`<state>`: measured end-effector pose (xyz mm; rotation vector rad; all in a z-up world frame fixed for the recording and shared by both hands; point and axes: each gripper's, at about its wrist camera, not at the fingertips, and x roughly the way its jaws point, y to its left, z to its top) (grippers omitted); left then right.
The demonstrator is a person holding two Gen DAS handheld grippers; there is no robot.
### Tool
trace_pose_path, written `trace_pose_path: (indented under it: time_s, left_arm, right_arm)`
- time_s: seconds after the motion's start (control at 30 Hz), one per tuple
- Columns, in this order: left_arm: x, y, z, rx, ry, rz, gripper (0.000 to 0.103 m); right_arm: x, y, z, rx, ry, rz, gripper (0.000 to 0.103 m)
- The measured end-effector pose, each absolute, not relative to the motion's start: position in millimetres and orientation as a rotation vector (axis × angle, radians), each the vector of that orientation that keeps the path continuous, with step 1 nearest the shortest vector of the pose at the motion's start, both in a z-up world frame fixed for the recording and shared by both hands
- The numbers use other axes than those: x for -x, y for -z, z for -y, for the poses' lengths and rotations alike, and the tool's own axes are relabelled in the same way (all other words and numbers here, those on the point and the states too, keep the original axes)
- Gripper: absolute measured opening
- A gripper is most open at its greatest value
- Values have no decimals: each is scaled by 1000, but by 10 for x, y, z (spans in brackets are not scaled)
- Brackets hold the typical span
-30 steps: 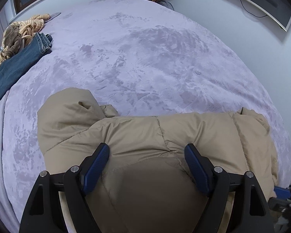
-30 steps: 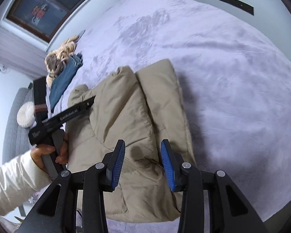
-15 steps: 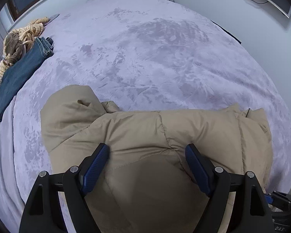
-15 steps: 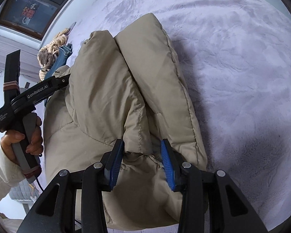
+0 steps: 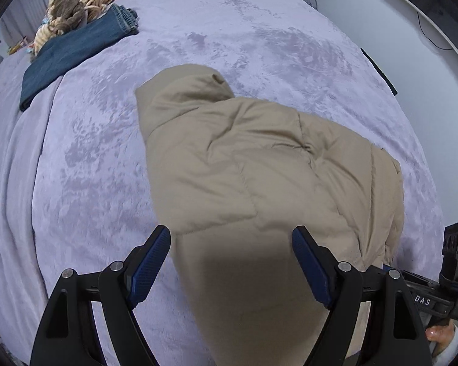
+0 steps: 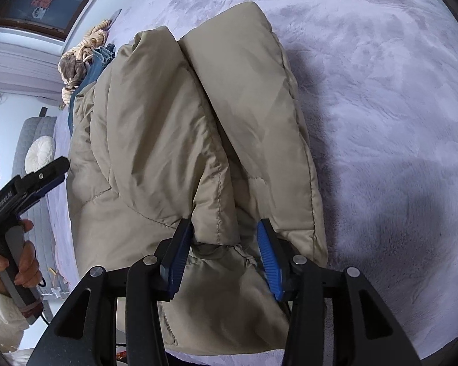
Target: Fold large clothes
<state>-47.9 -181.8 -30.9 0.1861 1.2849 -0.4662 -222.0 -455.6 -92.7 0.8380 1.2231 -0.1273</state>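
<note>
A tan puffer jacket [image 5: 259, 164] lies folded on the lilac bed cover [image 5: 91, 158], its hood end toward the far side. My left gripper [image 5: 230, 238] is open, its jaws spread wide over the jacket's near edge, holding nothing. In the right wrist view the jacket [image 6: 174, 128] fills the middle. My right gripper [image 6: 224, 228] is shut on a thick fold of the jacket's near end, the blue pads [image 6: 180, 253] pressing the fabric from both sides. The left gripper's body [image 6: 18, 183] and the hand holding it show at the left.
Folded blue jeans [image 5: 73, 52] and a tan knitted garment [image 5: 76, 9] lie at the far left of the bed. A wall-mounted screen [image 5: 430, 6] hangs to the right. A grey seat with a white cushion [image 6: 39, 155] stands beside the bed.
My left gripper has swung left and pulled back, so the jacket now sits right of centre. My right gripper has moved in closer along the jacket, still pinching the fold.
</note>
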Motion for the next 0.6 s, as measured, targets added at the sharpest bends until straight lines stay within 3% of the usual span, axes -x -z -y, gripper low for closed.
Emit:
trace_pose_path:
  time_s: [0.07, 0.1, 0.33, 0.6]
  left_arm:
    - [550, 316, 1677, -163, 454, -1299, 86]
    - [575, 328, 1628, -154, 453, -1310, 103]
    - [696, 352, 1369, -93, 494, -1341, 103]
    - [833, 386, 1133, -78, 523, -1357, 103]
  right_arm:
    - [2217, 922, 4568, -852, 129, -1234, 49]
    - [2212, 915, 4571, -857, 132, -1240, 49]
    - [2053, 742, 4492, -810, 168, -1275, 59]
    - [1928, 435, 4168, -731, 191, -1249, 79]
